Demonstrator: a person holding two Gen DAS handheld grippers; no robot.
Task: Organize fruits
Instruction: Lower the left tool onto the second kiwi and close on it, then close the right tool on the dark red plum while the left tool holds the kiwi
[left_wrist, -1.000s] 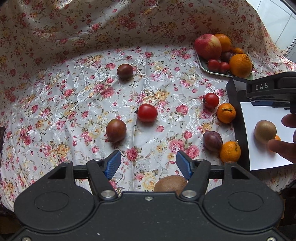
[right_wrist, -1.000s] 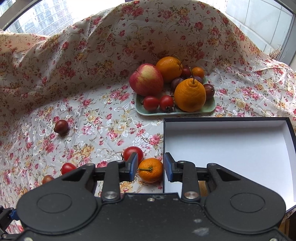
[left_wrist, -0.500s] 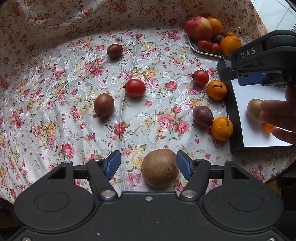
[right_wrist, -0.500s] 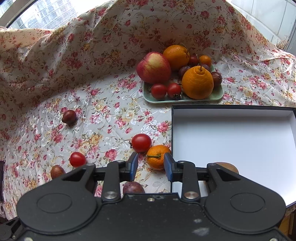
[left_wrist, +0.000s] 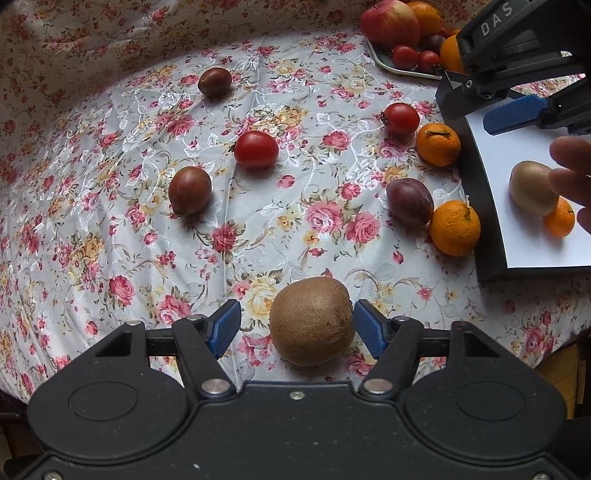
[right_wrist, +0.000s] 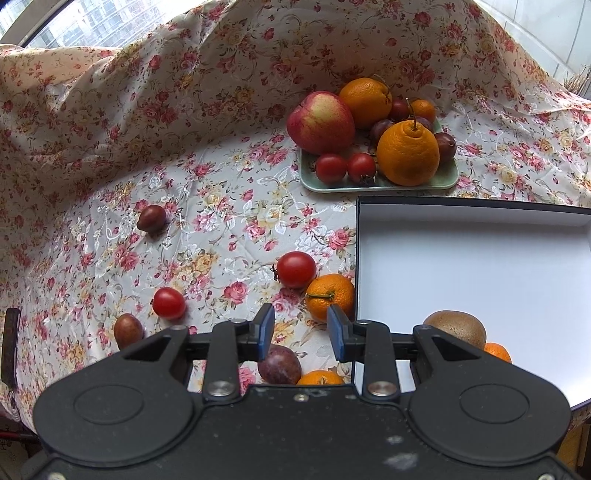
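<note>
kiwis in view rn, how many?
2. One kiwi sits on the floral cloth between the open fingers of the left gripper. The other kiwi lies inside the white-lined box, touching a small orange. More could be hidden.

The right gripper (right_wrist: 301, 328) is seen with its jaws parted and nothing between them, above the floral tablecloth (right_wrist: 221, 221). Just beyond its tips a mandarin (right_wrist: 330, 295) lies touching a red tomato (right_wrist: 296, 269), beside the black-walled box (right_wrist: 461, 212). A kiwi (right_wrist: 456, 328) is seen inside the box at its near edge. Behind the box, a green tray (right_wrist: 448, 177) is loaded with an apple (right_wrist: 320, 122) and oranges.
</note>
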